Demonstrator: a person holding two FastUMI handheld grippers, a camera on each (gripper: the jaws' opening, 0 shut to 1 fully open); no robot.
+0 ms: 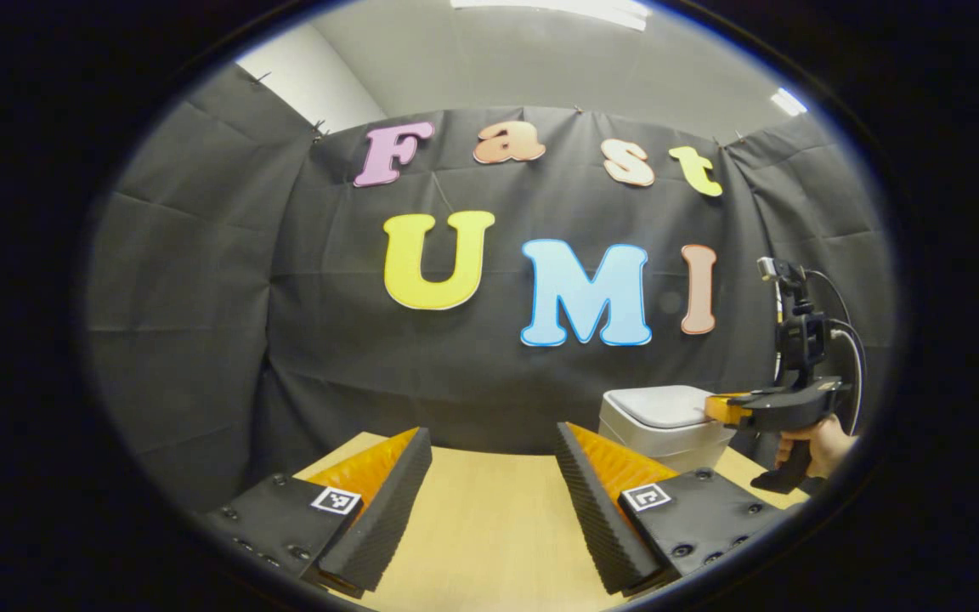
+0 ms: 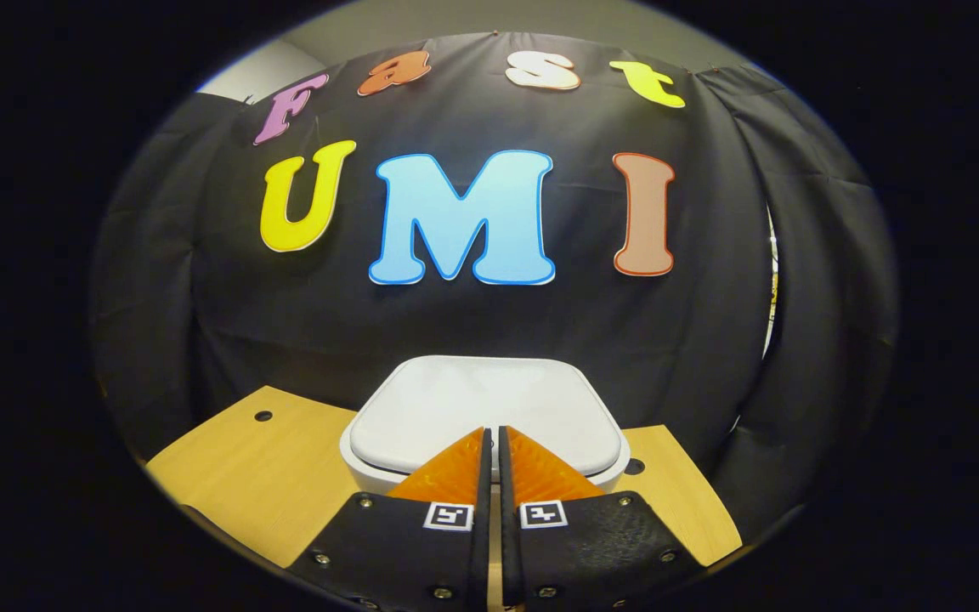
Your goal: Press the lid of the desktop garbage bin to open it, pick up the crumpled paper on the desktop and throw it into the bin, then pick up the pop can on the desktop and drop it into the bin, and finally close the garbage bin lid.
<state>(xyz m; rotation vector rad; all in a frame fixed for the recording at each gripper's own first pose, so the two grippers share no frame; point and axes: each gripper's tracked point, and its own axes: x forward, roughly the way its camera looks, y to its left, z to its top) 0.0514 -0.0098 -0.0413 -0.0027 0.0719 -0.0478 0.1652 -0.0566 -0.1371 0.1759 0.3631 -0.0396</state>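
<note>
Your left hand-held gripper was spread wide over the pale wooden worktop, your right hand-held gripper pressed together at the white square plastic bin's closed lid, your hand gripping it in the left gripper view.

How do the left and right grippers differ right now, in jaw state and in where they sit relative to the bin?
The left gripper has its jaws spread wide with nothing between them; the right gripper has its jaws closed together, empty. The left gripper hangs over bare table, away from the bin; the right gripper's tips are at the front edge of the bin's closed lid, and whether they touch it is unclear. Both point toward the booth's wall.
</note>
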